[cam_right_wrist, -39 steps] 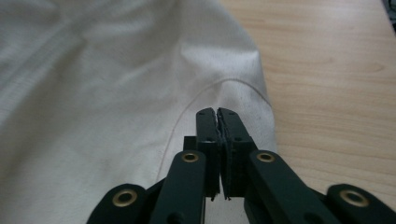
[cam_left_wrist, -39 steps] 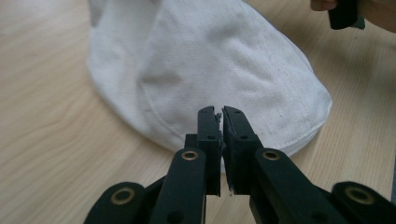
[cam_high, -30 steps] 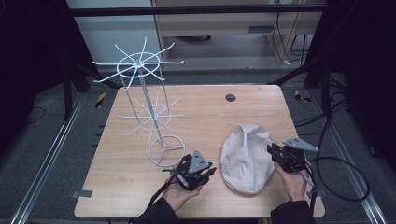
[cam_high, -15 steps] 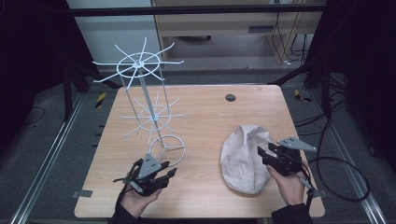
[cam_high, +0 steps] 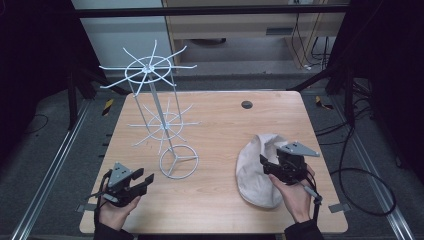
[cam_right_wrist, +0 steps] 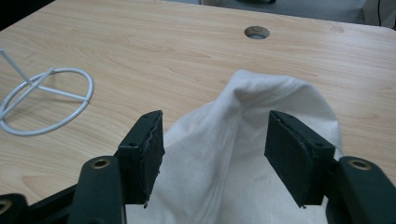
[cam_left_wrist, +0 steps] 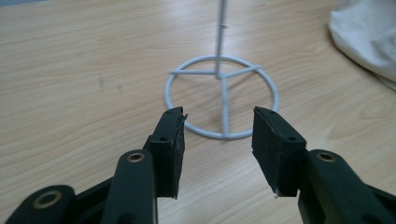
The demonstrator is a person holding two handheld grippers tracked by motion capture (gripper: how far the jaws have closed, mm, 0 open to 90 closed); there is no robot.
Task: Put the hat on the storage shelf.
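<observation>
High view showed the left tool (cam_high: 139, 181) low at lower left, jaws just opened wide and empty, aimed at the white wire rack's (cam_high: 178, 161) ring base. The right tool (cam_high: 267, 164), likewise just released, hovered over the cream cloth cap (cam_high: 252, 172) at lower right of the wooden surface (cam_high: 220, 130).

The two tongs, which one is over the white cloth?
The right tongs, open above the white cloth; the left tongs point at the wire rack's ring base.
</observation>
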